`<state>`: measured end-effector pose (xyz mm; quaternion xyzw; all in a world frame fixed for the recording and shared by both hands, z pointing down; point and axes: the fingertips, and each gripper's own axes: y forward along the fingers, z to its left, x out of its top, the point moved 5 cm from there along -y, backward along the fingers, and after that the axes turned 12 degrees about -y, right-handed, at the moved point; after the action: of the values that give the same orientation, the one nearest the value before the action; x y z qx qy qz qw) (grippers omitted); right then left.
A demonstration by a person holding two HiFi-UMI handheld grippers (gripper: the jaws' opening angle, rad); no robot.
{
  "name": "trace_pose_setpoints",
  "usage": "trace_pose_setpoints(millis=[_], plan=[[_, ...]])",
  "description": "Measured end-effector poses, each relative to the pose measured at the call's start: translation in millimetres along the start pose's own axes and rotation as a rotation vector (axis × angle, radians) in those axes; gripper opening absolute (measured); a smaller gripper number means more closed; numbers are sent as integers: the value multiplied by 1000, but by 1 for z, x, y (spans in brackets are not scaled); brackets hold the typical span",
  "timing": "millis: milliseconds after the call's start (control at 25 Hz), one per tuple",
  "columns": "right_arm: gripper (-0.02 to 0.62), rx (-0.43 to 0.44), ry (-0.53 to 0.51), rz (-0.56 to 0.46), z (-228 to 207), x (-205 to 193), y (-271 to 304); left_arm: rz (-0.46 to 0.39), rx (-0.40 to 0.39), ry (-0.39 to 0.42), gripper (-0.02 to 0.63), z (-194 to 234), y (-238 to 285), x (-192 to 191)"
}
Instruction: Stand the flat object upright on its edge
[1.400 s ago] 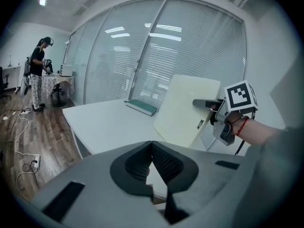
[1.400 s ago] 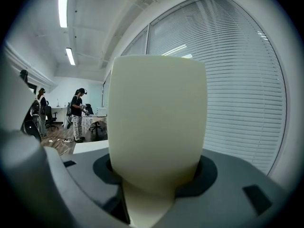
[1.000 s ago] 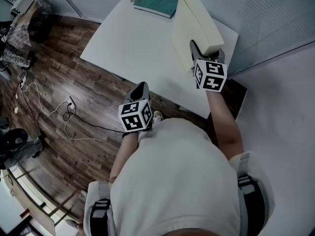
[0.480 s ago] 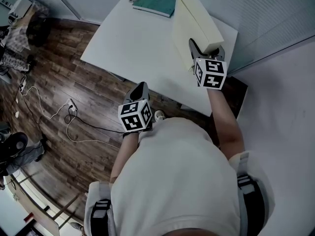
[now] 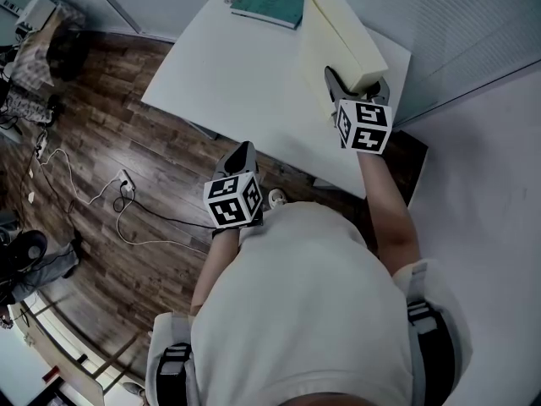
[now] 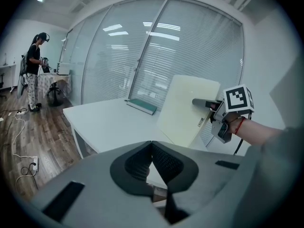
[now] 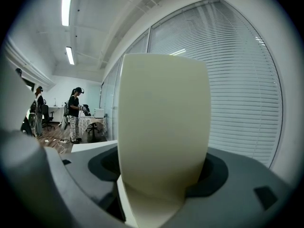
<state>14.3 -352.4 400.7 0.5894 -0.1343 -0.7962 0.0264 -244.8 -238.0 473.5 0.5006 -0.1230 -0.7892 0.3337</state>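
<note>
Over on the left, my left hand-held gripper (image 5: 241,150) hangs pinched shut, empty, off the desk (image 5: 228,74). The cream slab (image 5: 338,32) stands on edge at the desk's right end; it looks stiff and light. My right hand-held gripper (image 5: 357,81) straddles its near edge, probably the best grab spot, and its jaws have just been loosening.

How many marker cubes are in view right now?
2. One cube rides on the left gripper, short of the table; the other on the right gripper, whose jaws have just been opening around the upright cream slab. None seems hidden.
</note>
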Motion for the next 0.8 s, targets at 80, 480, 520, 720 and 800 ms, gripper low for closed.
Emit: trace_pose_setpoints(millis=[80,480,520,720,800], plan=[[373,-4,3,-3,0,0,-1,0,1,-1,20,2,-1,-1],[402,-30,32,-25,-5,5,-8,-11,8,-6,20,0,-6,-1],[403,-29,35,-27,-5,5,-11,-13,11,-9,20,0,-7,-3],[407,2,54,-32,-7,1,-20,-19,18,-22,20,-11,-7,-10],[407,18,55,-31,-8,-1,-25,-19,18,-22,20,-20,-7,-13]])
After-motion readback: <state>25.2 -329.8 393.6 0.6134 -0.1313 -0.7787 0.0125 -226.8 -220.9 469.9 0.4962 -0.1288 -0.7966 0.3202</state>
